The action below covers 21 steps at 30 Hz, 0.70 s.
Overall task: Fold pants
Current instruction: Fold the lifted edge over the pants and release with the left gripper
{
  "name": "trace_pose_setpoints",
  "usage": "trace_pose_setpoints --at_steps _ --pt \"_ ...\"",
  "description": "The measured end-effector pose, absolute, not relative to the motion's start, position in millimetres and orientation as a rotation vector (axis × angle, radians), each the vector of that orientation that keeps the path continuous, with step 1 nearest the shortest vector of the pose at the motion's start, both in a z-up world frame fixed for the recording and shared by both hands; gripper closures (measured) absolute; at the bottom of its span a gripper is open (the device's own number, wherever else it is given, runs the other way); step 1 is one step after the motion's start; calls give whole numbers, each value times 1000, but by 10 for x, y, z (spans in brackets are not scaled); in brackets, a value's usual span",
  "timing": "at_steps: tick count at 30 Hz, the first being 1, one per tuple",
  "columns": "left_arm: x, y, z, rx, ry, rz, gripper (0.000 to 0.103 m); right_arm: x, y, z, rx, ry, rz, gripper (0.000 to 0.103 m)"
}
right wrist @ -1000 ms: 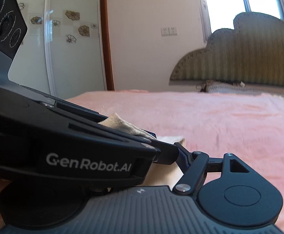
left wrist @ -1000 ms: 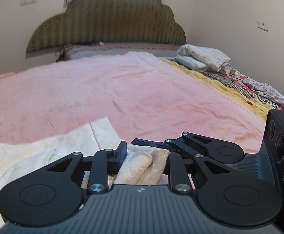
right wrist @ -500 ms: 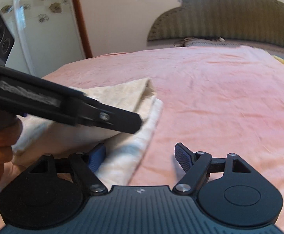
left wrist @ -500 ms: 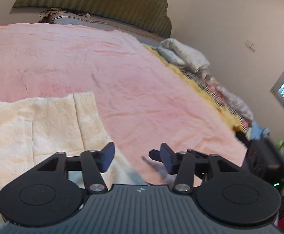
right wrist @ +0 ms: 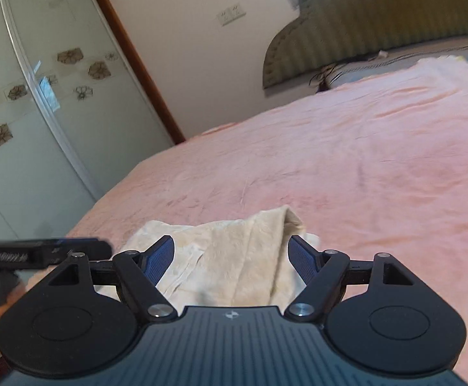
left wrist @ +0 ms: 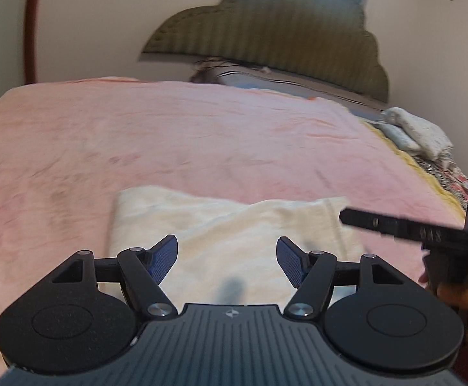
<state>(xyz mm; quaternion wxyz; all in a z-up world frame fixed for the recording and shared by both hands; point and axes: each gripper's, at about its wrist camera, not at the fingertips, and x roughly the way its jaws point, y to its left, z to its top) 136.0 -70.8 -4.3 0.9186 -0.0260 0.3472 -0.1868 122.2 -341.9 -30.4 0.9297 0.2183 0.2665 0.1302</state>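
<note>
The cream pants (left wrist: pixel 227 225) lie folded into a compact rectangle on the pink bedspread (left wrist: pixel 169 135). My left gripper (left wrist: pixel 227 259) is open and empty, hovering just over the near edge of the pants. The right gripper's finger shows at the right of the left wrist view (left wrist: pixel 395 225). In the right wrist view the folded pants (right wrist: pixel 234 244) lie just ahead of my right gripper (right wrist: pixel 232 257), which is open and empty. The left gripper shows at that view's left edge (right wrist: pixel 41 251).
A green scalloped headboard (left wrist: pixel 266 32) stands at the far end of the bed. Folded linens (left wrist: pixel 417 132) and patterned fabrics lie along the bed's right edge. A mirrored wardrobe (right wrist: pixel 24 96) stands left of the bed.
Both grippers let go of the pants a second ago and opened. They have pulled back and now face the folded bundle lying on the bed.
</note>
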Motion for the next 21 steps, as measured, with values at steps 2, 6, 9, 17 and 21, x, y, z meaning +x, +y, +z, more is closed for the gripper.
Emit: trace_pose_setpoints --at_steps 2,6,9,17,21 --pt "1368 -575 -92 -58 723 -346 33 1420 -3462 -376 483 582 268 27" --pt "1376 -327 -155 -104 742 -289 33 1560 -3498 -468 511 615 273 86" --pt "1407 -252 -206 -131 756 -278 33 1404 -3427 -410 382 592 186 89" --pt "1142 -404 -177 -26 696 -348 33 1094 -3318 -216 249 518 -2 71" --pt "936 -495 -187 59 665 -457 32 650 -3009 -65 188 509 258 70"
